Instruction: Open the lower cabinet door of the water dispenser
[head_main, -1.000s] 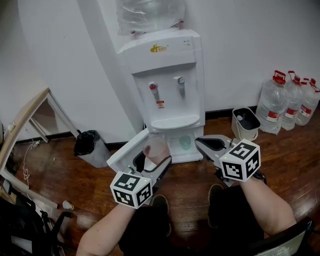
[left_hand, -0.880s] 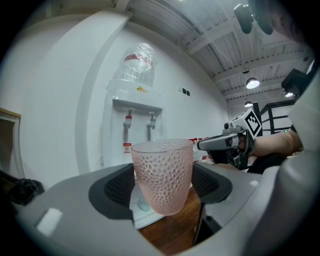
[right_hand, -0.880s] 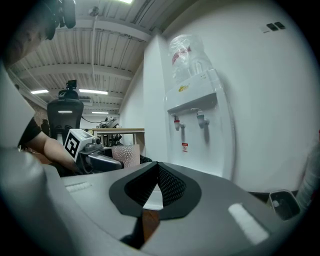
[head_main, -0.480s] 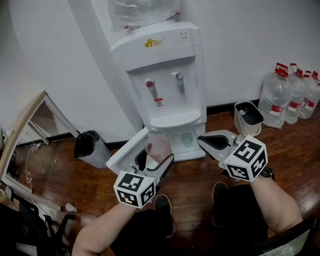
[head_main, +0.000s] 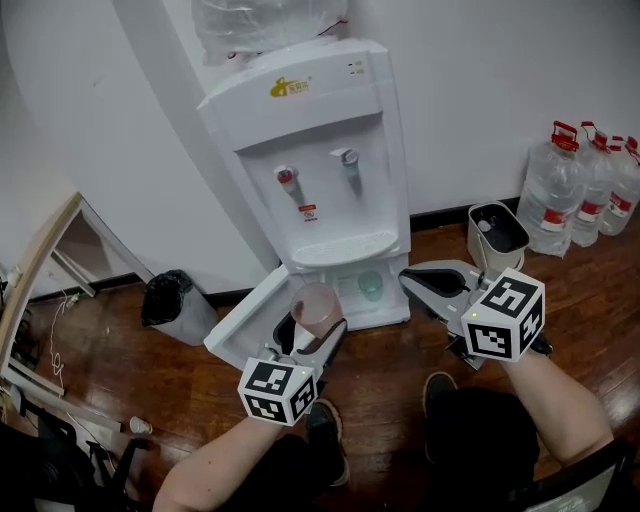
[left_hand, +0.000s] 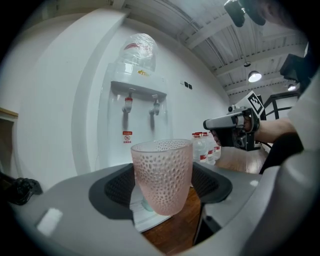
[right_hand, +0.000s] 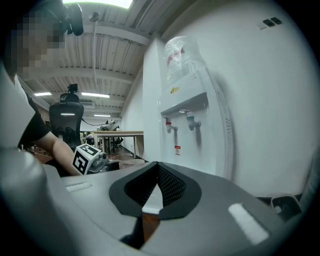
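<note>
Cabinet door (head_main: 248, 322) of water dispenser (head_main: 320, 170): already swung open to the left, low down by the wooden floor (head_main: 120, 350), just as a second ago. Since then, dispenser larger and further left in the head view, left gripper (head_main: 312, 330) sitting lower in that view, right gripper (head_main: 408, 278) a little further right. No change in either grip.

Left gripper: jaws spread wide and pinching a pink dimpled cup (left_hand: 162, 175) by its sides, cup upright, nothing visible inside it. In the head view, cup just in front of the open compartment and beside the door's inner face.

Right gripper: jaws pressed together at the tips, nothing between them, held to the right of the compartment and clear of the dispenser.

Open compartment below the drip tray: one small green cup (head_main: 370, 286) standing inside.

On top of the dispenser: clear plastic bottle (head_main: 270, 25), crumpled looking, contents impossible to judge.

Against the wall at right: clear water jugs (head_main: 580, 185) with red caps, standing side by side. Near them, a white bin (head_main: 495, 240), open at the top, contents too small to make out. Left of the door, a black bag (head_main: 170, 300) on the floor.
</note>
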